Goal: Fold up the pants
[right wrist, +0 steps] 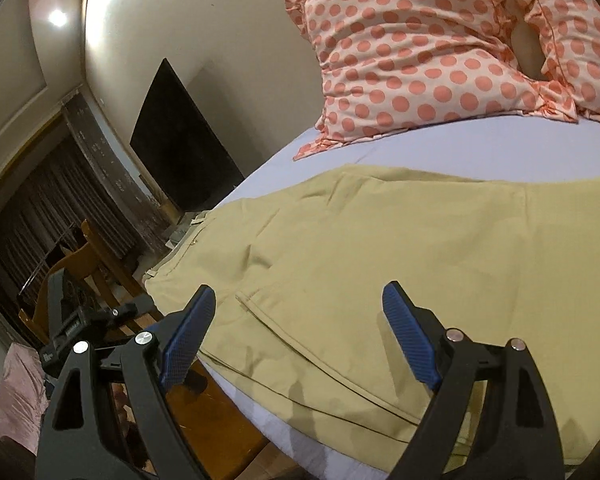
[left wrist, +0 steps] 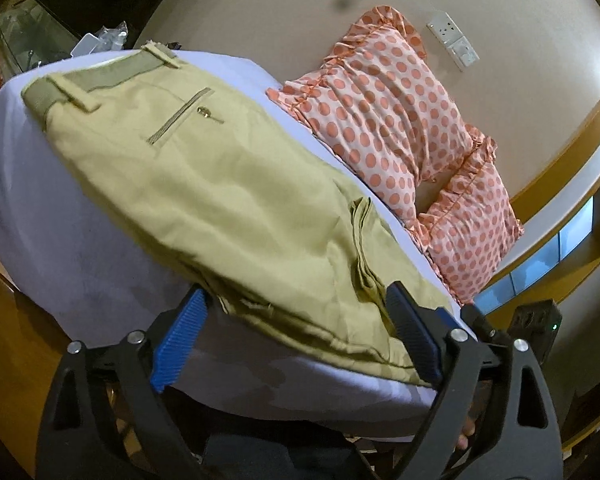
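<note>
Khaki pants lie folded on a bed with a pale lilac sheet, waistband and back pocket at the far end. My left gripper is open, its blue pads on either side of the near folded edge of the pants. In the right wrist view the pants spread across the bed. My right gripper is open and empty just above their near edge. The left gripper's body shows at the left in that view.
Two orange polka-dot pillows lie against the wall beyond the pants, also in the right wrist view. A wooden bed frame runs along the near edge. A wooden chair and a dark screen stand at the left.
</note>
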